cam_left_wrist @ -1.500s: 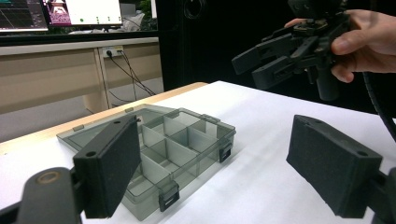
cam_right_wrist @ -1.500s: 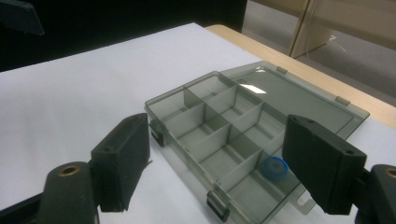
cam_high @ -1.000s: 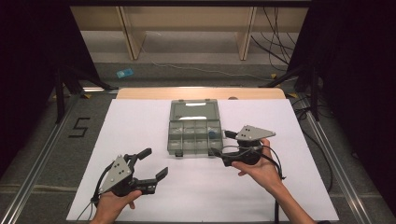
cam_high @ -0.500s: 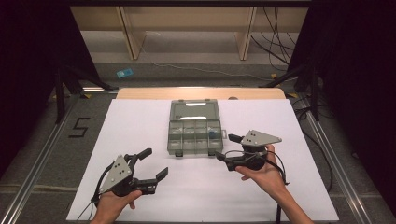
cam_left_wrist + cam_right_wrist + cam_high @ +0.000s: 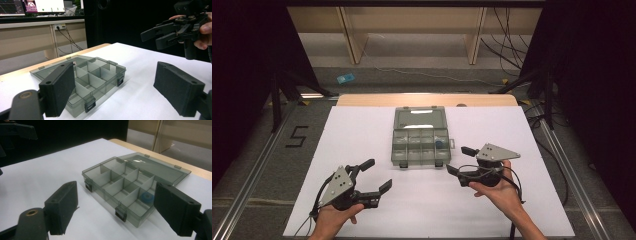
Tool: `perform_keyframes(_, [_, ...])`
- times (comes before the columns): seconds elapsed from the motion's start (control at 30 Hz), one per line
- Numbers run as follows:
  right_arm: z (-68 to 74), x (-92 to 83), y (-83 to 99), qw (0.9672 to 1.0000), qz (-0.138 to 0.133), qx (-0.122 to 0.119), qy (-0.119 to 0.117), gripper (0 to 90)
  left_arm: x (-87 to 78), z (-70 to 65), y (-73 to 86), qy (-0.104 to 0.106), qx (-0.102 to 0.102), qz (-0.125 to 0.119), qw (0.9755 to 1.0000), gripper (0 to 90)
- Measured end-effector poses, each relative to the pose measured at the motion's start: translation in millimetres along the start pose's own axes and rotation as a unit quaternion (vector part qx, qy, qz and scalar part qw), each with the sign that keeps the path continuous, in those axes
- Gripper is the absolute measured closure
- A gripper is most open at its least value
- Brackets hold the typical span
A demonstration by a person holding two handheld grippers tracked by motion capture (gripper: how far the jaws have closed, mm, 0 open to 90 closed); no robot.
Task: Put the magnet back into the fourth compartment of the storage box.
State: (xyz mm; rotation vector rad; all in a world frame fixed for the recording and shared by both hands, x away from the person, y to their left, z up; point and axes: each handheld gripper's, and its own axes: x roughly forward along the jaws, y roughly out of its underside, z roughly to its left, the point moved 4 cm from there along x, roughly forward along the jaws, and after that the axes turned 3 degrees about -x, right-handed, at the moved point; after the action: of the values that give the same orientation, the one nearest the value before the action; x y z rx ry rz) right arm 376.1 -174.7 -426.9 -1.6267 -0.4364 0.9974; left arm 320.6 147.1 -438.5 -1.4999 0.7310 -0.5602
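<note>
White worktop (image 5: 362, 135) carries an open compartment box (image 5: 419, 145), lid laid flat, a blue ring (image 5: 439, 144) in one cell. Left claw (image 5: 371, 175) and right claw (image 5: 458, 160), both wide open and empty, flank the box's near edge, bare surface between them.

right claw (image 5: 457, 161) drawn back from the compartment box (image 5: 420, 145), toward the table's near edge

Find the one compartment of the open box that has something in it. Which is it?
The compartment at the right end of the box's middle row, on the right gripper's side: a small blue ring lies in it; the others look empty.
</note>
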Motion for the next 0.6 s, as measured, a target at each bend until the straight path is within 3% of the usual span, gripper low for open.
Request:
perform_keyframes(0.3, [2.0,-7.0,4.6,1.0,0.008,0.005,0.002,20.4,-0.5,0.1,-0.1,0.001,0.001,0.0,1.0,16.6])
perform_keyframes(0.53, [2.8,-10.0,6.8,1.0,-0.003,0.003,0.006,20.0,-0.5,-0.9,0.1,0.002,0.0,0.001,1.0,16.6])
perform_keyframes(0.57, [3.5,-11.8,7.6,1.0,0.006,0.006,0.002,19.9,-0.5,-0.9,0.2,0.002,0.0,0.001,1.0,16.5])
perform_keyframes(0.6, [3.2,-11.5,7.3,0.9999,-0.008,0.002,0.008,19.6,-0.6,-0.9,0.3,0.002,0.0,0.001,1.0,16.5])
